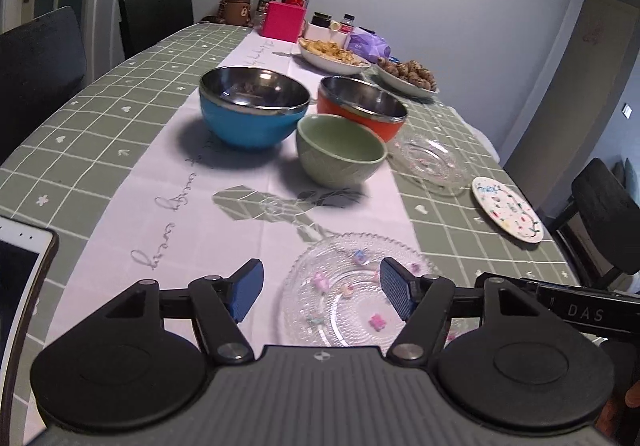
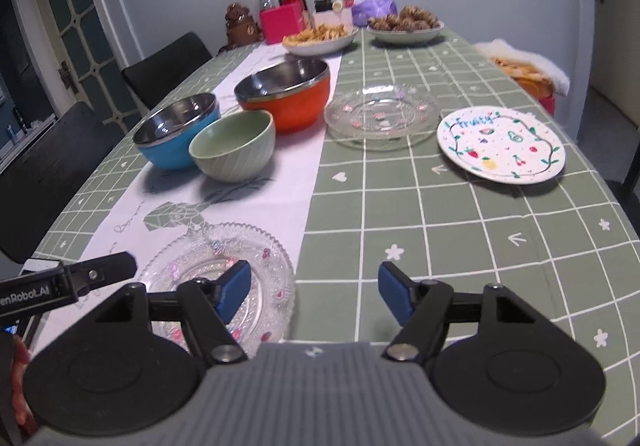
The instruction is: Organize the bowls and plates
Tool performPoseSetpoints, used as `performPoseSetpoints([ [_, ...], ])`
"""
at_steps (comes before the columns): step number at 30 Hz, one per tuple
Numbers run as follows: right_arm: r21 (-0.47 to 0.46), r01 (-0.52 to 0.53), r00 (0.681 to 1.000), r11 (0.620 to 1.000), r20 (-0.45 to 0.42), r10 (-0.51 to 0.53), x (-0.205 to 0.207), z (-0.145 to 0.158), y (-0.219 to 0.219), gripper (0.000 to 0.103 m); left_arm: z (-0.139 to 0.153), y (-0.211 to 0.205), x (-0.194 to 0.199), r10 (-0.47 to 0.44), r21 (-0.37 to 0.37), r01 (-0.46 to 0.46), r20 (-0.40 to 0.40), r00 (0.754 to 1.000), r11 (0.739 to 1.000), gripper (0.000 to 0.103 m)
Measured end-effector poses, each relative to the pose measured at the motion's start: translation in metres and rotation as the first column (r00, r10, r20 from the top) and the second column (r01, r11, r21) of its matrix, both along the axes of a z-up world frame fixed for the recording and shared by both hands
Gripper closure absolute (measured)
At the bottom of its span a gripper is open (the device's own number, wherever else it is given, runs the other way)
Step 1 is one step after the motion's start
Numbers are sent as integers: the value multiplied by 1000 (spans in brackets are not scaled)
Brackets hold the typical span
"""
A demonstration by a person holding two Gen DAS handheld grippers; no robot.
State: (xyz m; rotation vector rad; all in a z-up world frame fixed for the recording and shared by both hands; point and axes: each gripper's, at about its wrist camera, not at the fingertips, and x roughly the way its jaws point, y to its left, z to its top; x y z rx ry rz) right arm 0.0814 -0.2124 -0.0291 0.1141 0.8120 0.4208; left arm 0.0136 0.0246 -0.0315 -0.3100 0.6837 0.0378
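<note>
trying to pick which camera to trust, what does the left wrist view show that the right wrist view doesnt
Only the left wrist view shows the white-framed tablet at the table's near left edge. Only the right wrist view shows the orange thing under a white fluffy cover past the table's far right edge. Both show the blue steel-lined bowl, orange steel-lined bowl, pale green ceramic bowl, near clear glass plate, far clear glass plate and white fruit-painted plate.

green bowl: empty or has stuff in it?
Empty. The green bowl stands upright, and what shows of its inside in both views is bare glaze.
</note>
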Motion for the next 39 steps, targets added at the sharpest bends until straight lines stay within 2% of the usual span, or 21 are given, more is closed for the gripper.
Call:
performPoseSetpoints([
  [2, 0, -21, 1000, 1000, -5, 21, 3, 8, -2, 29, 6, -4, 4, -22, -19, 22, 8, 1000, 1000, 25],
  [7, -44, -75, 997, 996, -4, 75, 19, 28, -10, 28, 17, -18, 26, -77, -94, 78, 16, 997, 992, 27],
  [10, -45, -74, 996, 996, -57, 72, 40, 35, -26, 28, 22, -35, 46, -142, -142, 144, 21, 990, 979, 28],
  [13, -39, -3, 991, 999, -132, -2, 68, 36, -53, 28, 21, -53, 69, -196, -199, 195, 16, 981, 960, 31],
  [15, -63, 54, 986, 997, -152, -63, 84, 35, -70, 28, 18, -66, 86, -211, -230, 209, 14, 977, 951, 32],
  [19, -96, 136, 970, 986, -191, -152, 116, 29, -102, 28, 3, -91, 120, -209, -272, 197, -14, 978, 942, 32],
  [21, -102, 163, 962, 981, -205, -181, 131, 23, -117, 28, -7, -103, 137, -208, -274, 188, -46, 977, 943, 35],
  [24, -107, 233, 946, 966, -205, -251, 151, 10, -141, 28, -25, -117, 159, -216, -325, 175, -96, 972, 929, 38],
  [27, -85, 307, 931, 948, -179, -318, 163, -5, -166, 31, -37, -125, 175, -215, -316, 168, -117, 970, 934, 39],
  [31, -14, 358, 905, 934, -242, -350, 174, -22, -189, 37, -47, -128, 192, -219, -314, 168, -136, 966, 934, 40],
  [36, 45, 361, 901, 932, -274, -336, 179, -35, -195, 47, -57, -133, 202, -225, -317, 173, -135, 965, 933, 47],
  [39, 56, 349, 910, 935, -261, -324, 181, -36, -193, 49, -58, -138, 207, -223, -329, 170, -128, 966, 929, 47],
])
